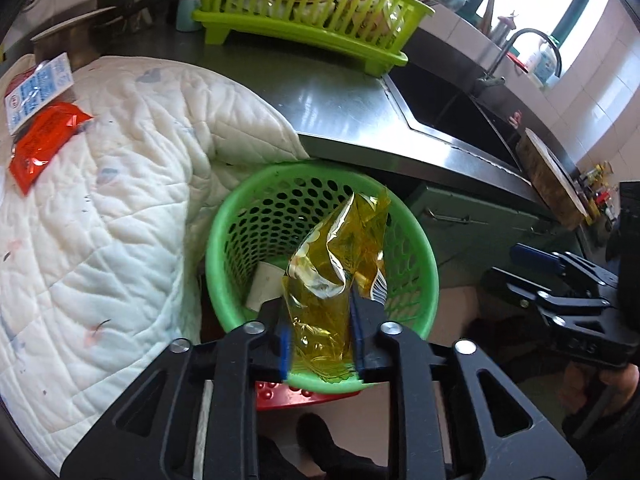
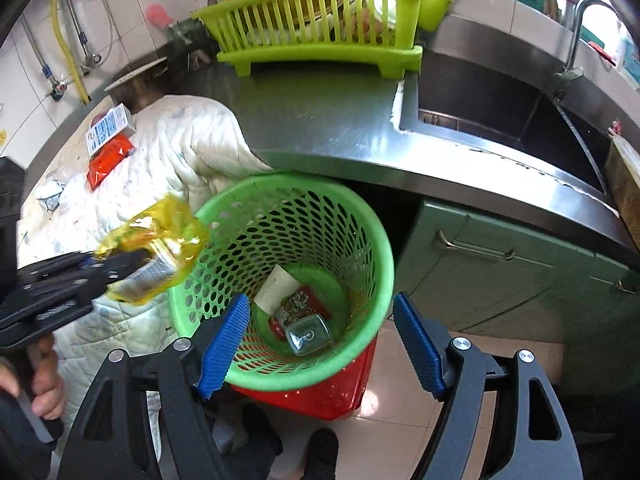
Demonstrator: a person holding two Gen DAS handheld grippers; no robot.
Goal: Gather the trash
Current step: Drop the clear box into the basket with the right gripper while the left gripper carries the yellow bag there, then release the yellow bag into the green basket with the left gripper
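My left gripper [image 1: 320, 336] is shut on a crumpled yellow plastic wrapper [image 1: 336, 264] and holds it over the rim of a green perforated trash basket [image 1: 240, 216]. In the right wrist view the wrapper [image 2: 160, 240] hangs at the basket's left rim [image 2: 180, 304], held by the left gripper [image 2: 100, 260]. My right gripper [image 2: 320, 344] is open and empty above the basket's near rim. Inside the basket lie a white paper cup [image 2: 276, 288], a red packet [image 2: 304, 304] and a clear plastic piece [image 2: 308, 334]. A red packet [image 1: 44, 140] and a blue-white packet [image 1: 38, 90] lie on the white cloth.
A white quilted cloth [image 1: 120, 200] covers the left counter. A lime dish rack [image 1: 304, 12] stands at the back of the steel counter [image 1: 340, 104]. A sink [image 2: 500, 108] with a tap lies to the right. Green cabinets [image 2: 500, 264] are below. The basket stands on a red stool [image 2: 320, 396].
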